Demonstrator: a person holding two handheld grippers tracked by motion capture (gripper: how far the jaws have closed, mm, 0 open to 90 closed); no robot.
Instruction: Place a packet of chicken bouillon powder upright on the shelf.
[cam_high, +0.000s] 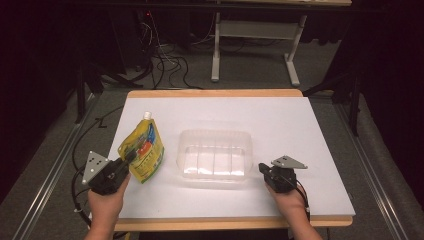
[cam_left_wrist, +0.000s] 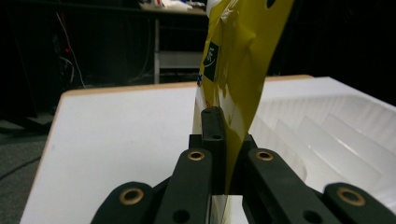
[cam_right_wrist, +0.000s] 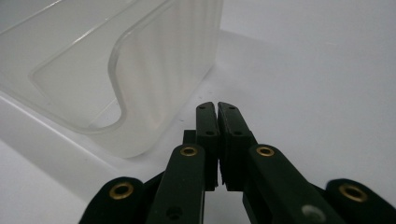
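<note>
Yellow pouch (cam_high: 142, 152) clamped in left gripper (cam_high: 126, 161), right gripper (cam_high: 263, 169) closed empty beside tub (cam_high: 216, 156)

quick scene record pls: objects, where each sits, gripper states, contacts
surface: white table
pouch: yellow spouted pouch, left of the container, held up, spout at the top
container: clear plastic tub, mid-table, nothing seen inside
left gripper: shut on the pouch's lower edge; in the left gripper view the jaws pinch the yellow film
right gripper: shut, holding nothing, just beside the tub's right end; contact cannot be told
hands: one on each gripper, at the table's near edge
</note>
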